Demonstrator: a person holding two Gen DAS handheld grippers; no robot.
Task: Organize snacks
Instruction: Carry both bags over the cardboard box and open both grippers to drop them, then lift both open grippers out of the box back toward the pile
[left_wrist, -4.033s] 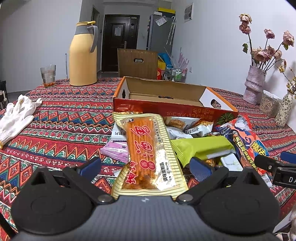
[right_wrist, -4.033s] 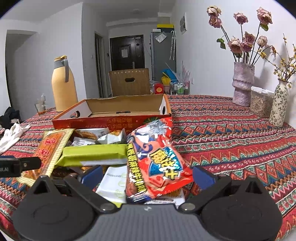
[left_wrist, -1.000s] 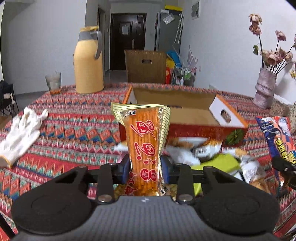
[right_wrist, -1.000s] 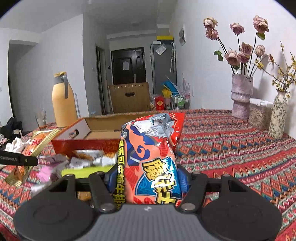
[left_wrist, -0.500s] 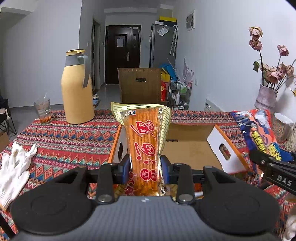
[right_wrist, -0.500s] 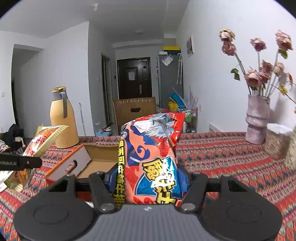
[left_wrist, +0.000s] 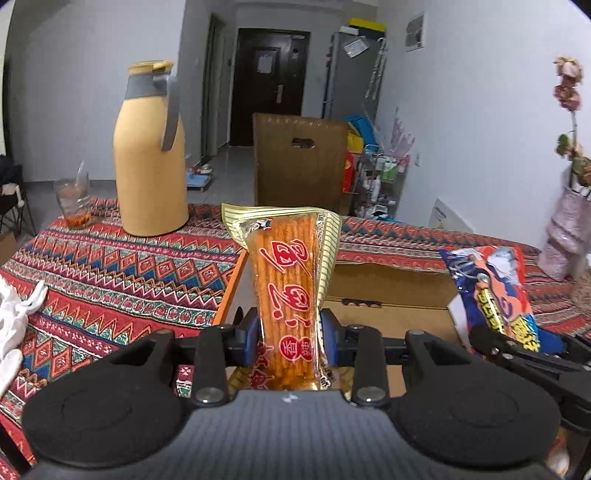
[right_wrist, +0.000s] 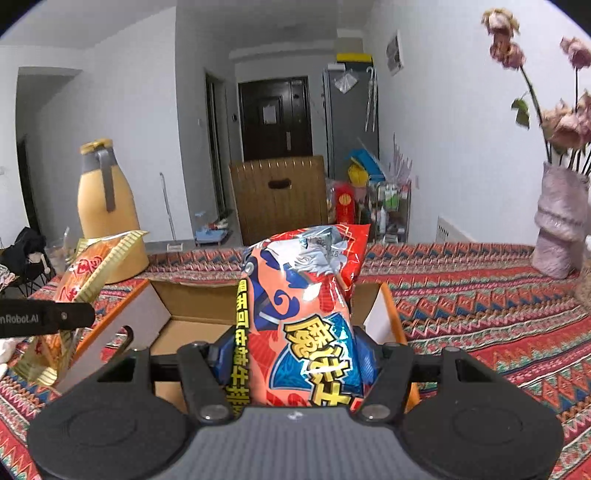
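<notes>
While both packs hang over the box: step in hand is the drop-in, judged from claws sitting above the open carton.
Left claw: left claw (left_wrist: 290, 338) pinched tight on the long orange stick-snack pack with yellow striped edges (left_wrist: 291, 280), gripped near its bottom end, pack upright.
Right claw: right claw (right_wrist: 295, 363) clamped on the puffy red-and-blue foil snack bag (right_wrist: 308, 314), held low on the bag, top leaning toward 12 o'clock.
Box: open brown cardboard box with orange outer sides (right_wrist: 192, 328) lies directly under both packs, floor bare where visible; side flap with hand-hole at 9 o'clock in the right view.
Where the packs are: both in the air over the box, not yet inside; foil bag shows at 3 o'clock in the left view.
Doing it well: lower each pack until nearly flat on the box floor before releasing; lay the stick pack along the 9 o'clock wall, foil bag beside it, so they don't stack.
Risk: stick pack looks brittle, so a tall drop could snap contents; claws close together, could bump.
Surroundings: red patterned cloth on the surface (right_wrist: 480, 295), tall yellow thermos jug (left_wrist: 151, 155) at 10 o'clock, well apart.
</notes>
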